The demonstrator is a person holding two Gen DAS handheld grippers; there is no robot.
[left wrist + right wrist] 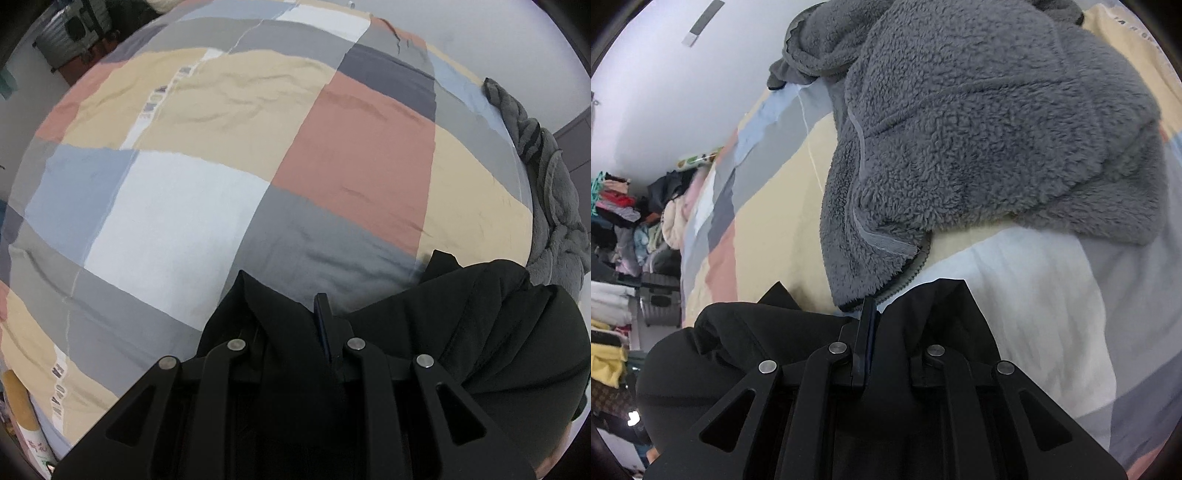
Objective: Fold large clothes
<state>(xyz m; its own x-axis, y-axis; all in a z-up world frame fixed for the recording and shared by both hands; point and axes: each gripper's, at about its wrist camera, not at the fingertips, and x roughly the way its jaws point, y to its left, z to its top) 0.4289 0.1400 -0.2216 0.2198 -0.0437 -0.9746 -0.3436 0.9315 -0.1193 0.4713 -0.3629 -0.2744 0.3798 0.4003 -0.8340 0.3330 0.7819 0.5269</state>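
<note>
left gripper [295, 332] clamped – smooth black jacket [498, 332] | right gripper [882, 332] clamped – same | fuzzy fleece [997, 129] beside

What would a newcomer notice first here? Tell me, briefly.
First, the black jacket bunched low in both views, pinched in both the left tongs and the right tongs. Next, the patchwork bedcover of beige, grey, white and terracotta blocks filling the left wrist view. Then the grey fleece heaped on that cover, looming just beyond the right tongs.
</note>
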